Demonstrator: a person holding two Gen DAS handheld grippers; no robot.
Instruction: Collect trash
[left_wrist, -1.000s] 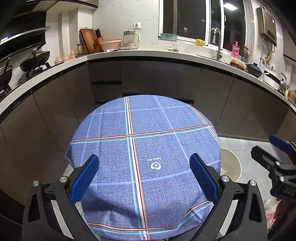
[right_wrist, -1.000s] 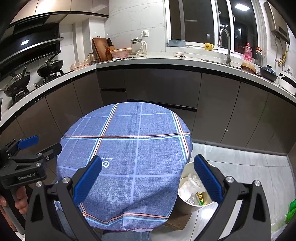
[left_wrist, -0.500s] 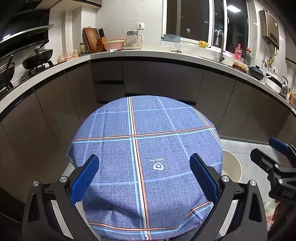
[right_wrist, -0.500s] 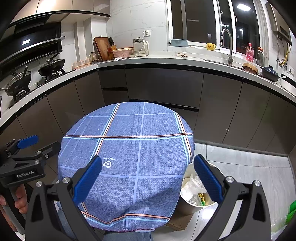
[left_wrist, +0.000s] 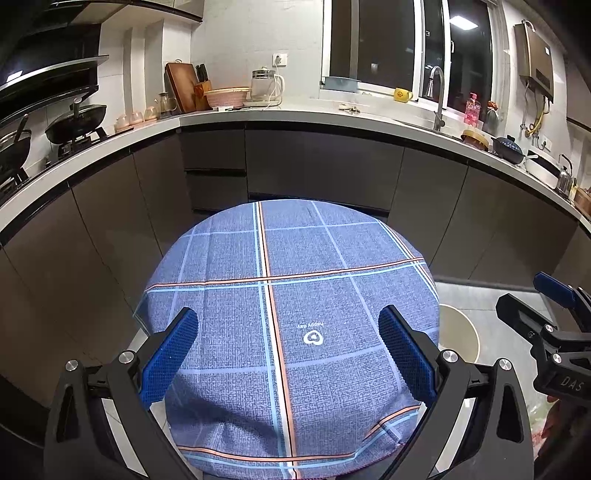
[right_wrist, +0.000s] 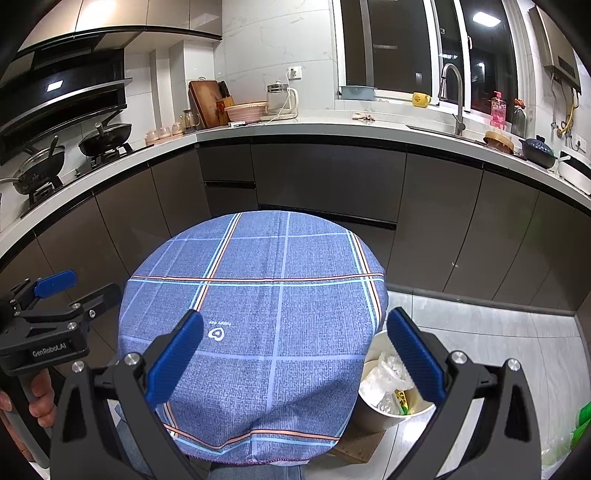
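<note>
A small table under a blue plaid cloth (left_wrist: 288, 295) stands in front of me; it also shows in the right wrist view (right_wrist: 258, 302). No trash lies on the cloth. A beige bin (right_wrist: 391, 417) on the floor right of the table holds crumpled plastic and wrappers (right_wrist: 384, 380); its rim shows in the left wrist view (left_wrist: 461, 332). My left gripper (left_wrist: 288, 350) is open and empty above the table's near half. My right gripper (right_wrist: 295, 354) is open and empty over the table's near right edge. Each gripper shows in the other's view (left_wrist: 554, 332) (right_wrist: 55, 306).
Dark kitchen cabinets (left_wrist: 317, 166) under a white counter (left_wrist: 295, 114) curve around behind the table. Pans on a stove (right_wrist: 96, 144) stand at the left, a sink tap (right_wrist: 454, 96) at the right. A green bag (right_wrist: 580, 421) and a wooden board (right_wrist: 354, 446) lie on the floor.
Both views have risen slightly and tilted up a little; the table sits a bit lower in frame. Both grippers stay open and empty.
</note>
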